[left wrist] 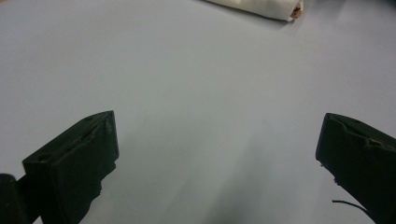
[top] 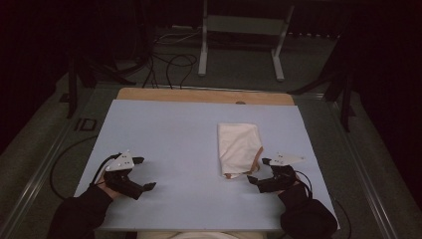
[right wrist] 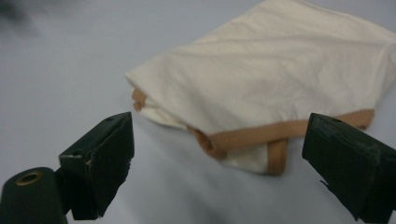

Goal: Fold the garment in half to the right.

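mostly pale blue table (top: 174, 139), dark room

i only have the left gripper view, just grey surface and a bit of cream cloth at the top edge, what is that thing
Observer: It is a folded cream cloth bag with a tan trim and a tan strap at its near end, clear in the right gripper view.
Operator: where is the other gripper
Observer: The right gripper sits just beside the bag's near end in the high view, jaws open and not touching it.
Operator: and where am i on the table
Observer: The left gripper is over bare table at the near left, jaws open, well apart from the bag.
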